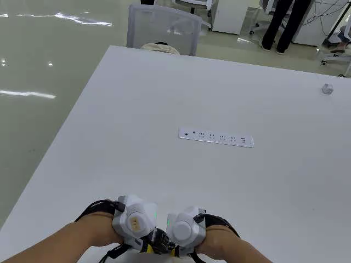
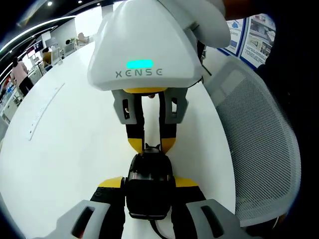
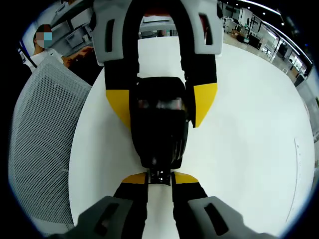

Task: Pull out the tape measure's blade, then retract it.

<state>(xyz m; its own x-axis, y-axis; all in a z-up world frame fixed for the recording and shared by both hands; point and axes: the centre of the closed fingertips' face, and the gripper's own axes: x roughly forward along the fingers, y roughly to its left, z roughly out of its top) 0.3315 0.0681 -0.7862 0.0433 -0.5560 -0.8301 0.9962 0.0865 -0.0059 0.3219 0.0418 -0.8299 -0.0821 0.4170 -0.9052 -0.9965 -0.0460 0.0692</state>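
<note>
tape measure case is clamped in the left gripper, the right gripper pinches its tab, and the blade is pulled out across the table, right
Only the blade is wrong: it is not pulled out. In the right gripper view the right gripper pinches the tab right against the tape measure case, which the left gripper clamps.

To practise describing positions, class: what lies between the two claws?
The black tape measure: the left claw grips its case, and the right claw pinches its front end. Both gripper views show it.

Tape measure [image 1: 159, 241], perhaps half hidden, low in head view.
</note>
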